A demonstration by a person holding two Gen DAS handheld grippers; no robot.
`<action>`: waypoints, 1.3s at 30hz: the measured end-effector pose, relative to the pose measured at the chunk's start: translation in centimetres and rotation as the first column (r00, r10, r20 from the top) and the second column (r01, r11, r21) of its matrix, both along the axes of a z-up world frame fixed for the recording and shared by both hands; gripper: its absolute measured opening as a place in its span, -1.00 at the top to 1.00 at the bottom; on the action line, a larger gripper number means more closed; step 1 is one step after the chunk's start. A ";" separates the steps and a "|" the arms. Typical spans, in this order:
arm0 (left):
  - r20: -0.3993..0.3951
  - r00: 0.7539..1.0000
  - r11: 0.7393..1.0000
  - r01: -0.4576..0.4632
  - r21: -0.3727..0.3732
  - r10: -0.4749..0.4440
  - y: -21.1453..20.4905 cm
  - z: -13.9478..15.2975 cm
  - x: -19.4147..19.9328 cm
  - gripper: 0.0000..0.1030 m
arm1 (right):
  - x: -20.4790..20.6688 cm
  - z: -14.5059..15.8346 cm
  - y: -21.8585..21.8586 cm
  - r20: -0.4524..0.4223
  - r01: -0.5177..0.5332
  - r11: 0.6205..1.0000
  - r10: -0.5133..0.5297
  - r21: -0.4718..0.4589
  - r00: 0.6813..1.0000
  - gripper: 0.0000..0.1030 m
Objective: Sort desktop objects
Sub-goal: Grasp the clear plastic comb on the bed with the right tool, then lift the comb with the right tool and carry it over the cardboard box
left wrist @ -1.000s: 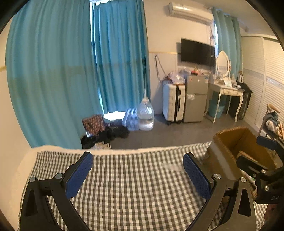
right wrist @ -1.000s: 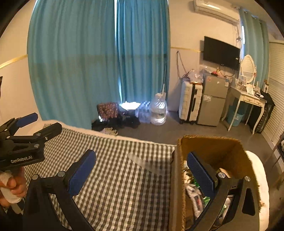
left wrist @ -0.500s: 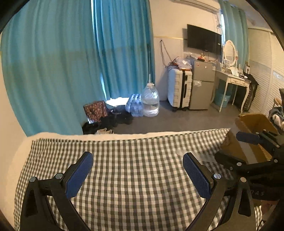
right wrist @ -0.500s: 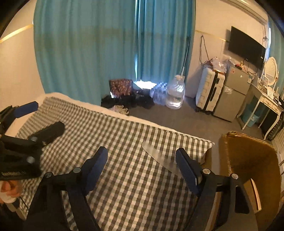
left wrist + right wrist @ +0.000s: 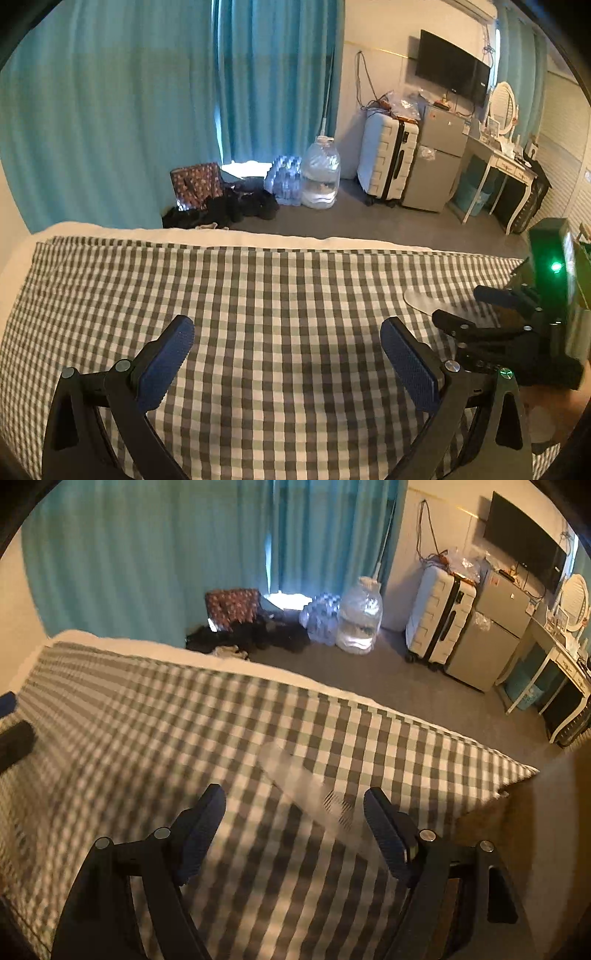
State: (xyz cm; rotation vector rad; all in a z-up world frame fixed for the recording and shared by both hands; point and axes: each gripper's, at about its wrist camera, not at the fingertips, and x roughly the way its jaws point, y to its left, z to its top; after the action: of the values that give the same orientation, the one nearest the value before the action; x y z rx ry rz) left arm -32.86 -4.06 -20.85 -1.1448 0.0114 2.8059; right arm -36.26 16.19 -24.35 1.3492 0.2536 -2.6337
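Note:
A flat clear plastic ruler-like strip point(image 5: 306, 790) lies on the checked tablecloth point(image 5: 147, 720), blurred, running from mid-cloth toward my right gripper point(image 5: 295, 830). The right gripper is open and empty, its fingers on either side of the strip's near end, just above it. The strip's far tip shows in the left wrist view point(image 5: 421, 302), with the right gripper point(image 5: 476, 314) over it. My left gripper point(image 5: 288, 365) is open and empty above bare cloth to the left.
A brown woven basket point(image 5: 546, 812) stands at the table's right end, close to the right gripper. Beyond the table's far edge are teal curtains, a water jug point(image 5: 320, 177), a white suitcase point(image 5: 388, 158) and a small fridge.
The right gripper has swung left from over the basket and dropped down to the clear strip. The left gripper has tilted down toward the cloth. Both stay open.

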 end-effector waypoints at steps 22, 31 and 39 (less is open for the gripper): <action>0.004 1.000 1.000 0.014 -0.003 -0.014 -0.7 -0.9 -0.7 -1.00 | 0.3 -2.5 -0.3 0.095 0.020 0.999 -0.015 -0.049 0.995 0.51; -0.050 0.999 1.000 0.016 0.027 -0.015 -0.7 2.0 0.4 -1.00 | 4.7 0.1 -1.0 0.079 0.013 0.997 -0.006 -0.082 0.997 0.52; -0.117 0.993 0.999 0.034 0.019 -0.032 -0.3 5.1 2.0 -1.00 | 7.3 4.6 -0.7 0.001 0.021 0.994 -0.021 -0.105 1.000 0.52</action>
State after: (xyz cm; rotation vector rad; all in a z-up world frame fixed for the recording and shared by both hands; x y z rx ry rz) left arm -30.84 -4.34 -15.77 -0.9655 0.0109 2.8326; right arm -28.99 15.52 -19.72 1.3257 0.0995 -2.6238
